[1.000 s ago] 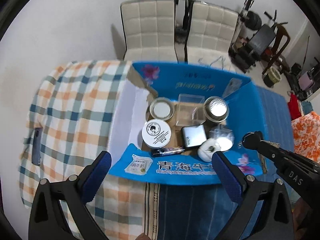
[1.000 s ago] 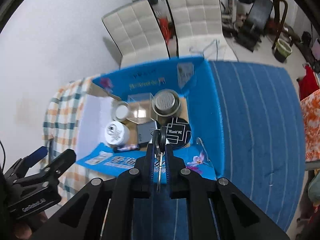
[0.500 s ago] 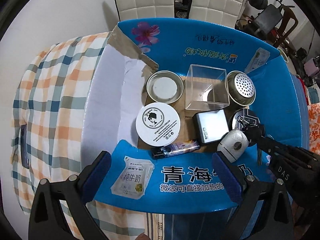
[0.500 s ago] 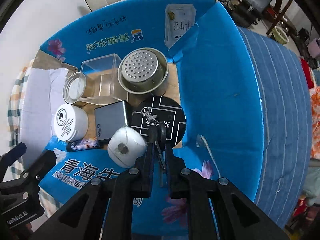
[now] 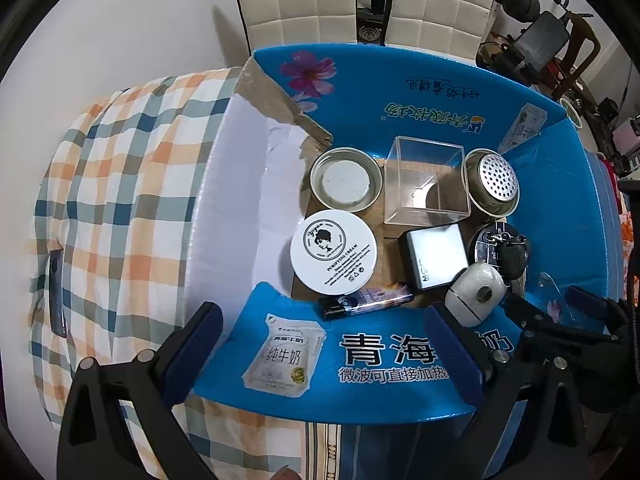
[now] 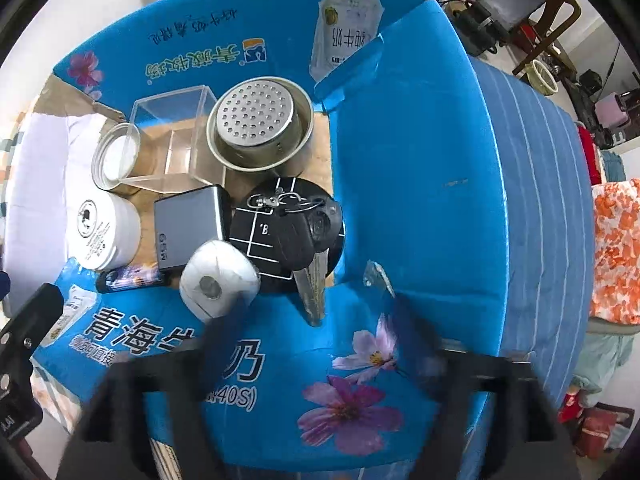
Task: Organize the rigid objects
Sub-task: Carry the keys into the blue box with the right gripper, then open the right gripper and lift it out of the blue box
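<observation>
A blue cardboard box [image 5: 420, 120] [image 6: 420, 152] holds several items. A black car key on a ring [image 6: 304, 236] [image 5: 514, 254] lies on a black round lid [image 6: 256, 220], its blade leaning on the box's front wall. Beside it are a white egg-shaped object [image 6: 218, 280] [image 5: 476, 292], a grey power bank [image 6: 188, 220] [image 5: 434, 256], a white cream jar [image 5: 334, 252], a lighter [image 5: 366, 300], a clear plastic box [image 5: 424, 180], a perforated metal cup [image 6: 260, 128] and a shallow tin [image 5: 346, 180]. My right gripper [image 6: 316, 336] is open and blurred, just in front of the key. My left gripper [image 5: 320, 344] is open and empty over the front flap.
The box sits on a bed with a plaid sheet [image 5: 120, 184] on the left and a blue striped cover [image 6: 540, 200] on the right. A phone [image 5: 56, 292] lies at the far left. White chairs [image 5: 296, 0] stand behind the box.
My right gripper was shut on the key and lowered it into the box. It has now opened and the key lies on the black lid. The left gripper moved closer.
</observation>
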A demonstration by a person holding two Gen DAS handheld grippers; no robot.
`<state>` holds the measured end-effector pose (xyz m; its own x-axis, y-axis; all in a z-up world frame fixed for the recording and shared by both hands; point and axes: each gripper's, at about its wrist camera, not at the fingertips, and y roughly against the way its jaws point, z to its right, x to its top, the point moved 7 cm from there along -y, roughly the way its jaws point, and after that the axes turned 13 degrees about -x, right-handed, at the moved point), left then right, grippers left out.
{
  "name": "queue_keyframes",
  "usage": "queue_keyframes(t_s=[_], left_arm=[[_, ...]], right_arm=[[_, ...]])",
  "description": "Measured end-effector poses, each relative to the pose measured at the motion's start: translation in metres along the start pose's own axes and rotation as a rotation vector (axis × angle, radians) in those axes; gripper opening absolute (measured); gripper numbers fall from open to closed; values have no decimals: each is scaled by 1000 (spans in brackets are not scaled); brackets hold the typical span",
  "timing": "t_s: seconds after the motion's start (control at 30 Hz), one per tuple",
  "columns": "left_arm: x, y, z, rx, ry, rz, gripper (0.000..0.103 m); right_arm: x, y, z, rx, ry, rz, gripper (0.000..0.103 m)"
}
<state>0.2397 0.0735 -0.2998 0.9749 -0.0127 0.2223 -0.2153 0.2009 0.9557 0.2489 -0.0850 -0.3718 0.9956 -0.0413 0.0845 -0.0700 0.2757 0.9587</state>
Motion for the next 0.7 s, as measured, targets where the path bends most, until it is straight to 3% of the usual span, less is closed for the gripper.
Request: queue_keyframes(t_s=[0.37, 0.53, 0.7], left_arm=[[-4, 31, 3, -6, 11, 38, 103], [1, 84, 19, -20, -14, 117, 103], [0, 148, 43, -54, -62, 197, 103]], right_arm=[[-11, 28, 18, 31, -49, 15, 89], [-17, 74, 33, 57, -59, 65, 89], [-31, 149, 55, 79, -65, 154, 89]])
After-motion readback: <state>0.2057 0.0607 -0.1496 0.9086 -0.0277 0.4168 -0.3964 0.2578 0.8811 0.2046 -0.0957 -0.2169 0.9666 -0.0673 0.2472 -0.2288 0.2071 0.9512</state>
